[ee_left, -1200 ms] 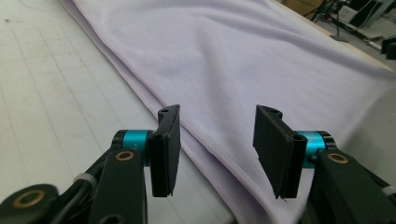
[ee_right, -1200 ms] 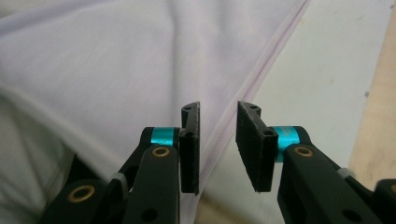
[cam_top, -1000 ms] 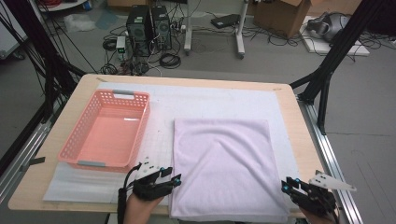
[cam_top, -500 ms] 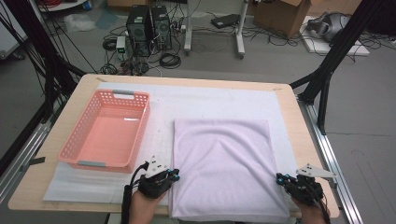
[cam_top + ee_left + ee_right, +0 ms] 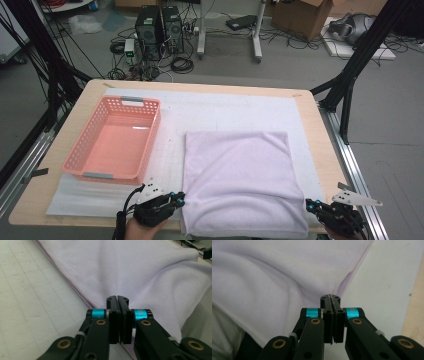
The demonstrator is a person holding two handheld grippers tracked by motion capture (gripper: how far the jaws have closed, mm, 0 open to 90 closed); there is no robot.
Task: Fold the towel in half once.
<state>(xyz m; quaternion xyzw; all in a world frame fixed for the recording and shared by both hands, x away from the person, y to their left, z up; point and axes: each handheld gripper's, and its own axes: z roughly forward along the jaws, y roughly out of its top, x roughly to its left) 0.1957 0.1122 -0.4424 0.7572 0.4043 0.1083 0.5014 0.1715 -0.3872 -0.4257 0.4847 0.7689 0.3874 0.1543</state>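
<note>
The lavender towel (image 5: 240,182) lies folded flat on the white mat (image 5: 225,112), on the near right part of the bench (image 5: 90,92). The left gripper (image 5: 175,199) sits at the towel's near left corner; its jaws, pressed together on the hem, have just been opening slightly. The right gripper (image 5: 311,205) sits at the towel's near right corner, jaws fully closed on the cloth edge. Left of the towel, just apart from it, stands a pink basket (image 5: 75,160) with perforated walls; its interior holds nothing. Beyond the bench, on the grey floor, stand two computer towers (image 5: 160,25), cables and a cardboard box (image 5: 300,12).
</note>
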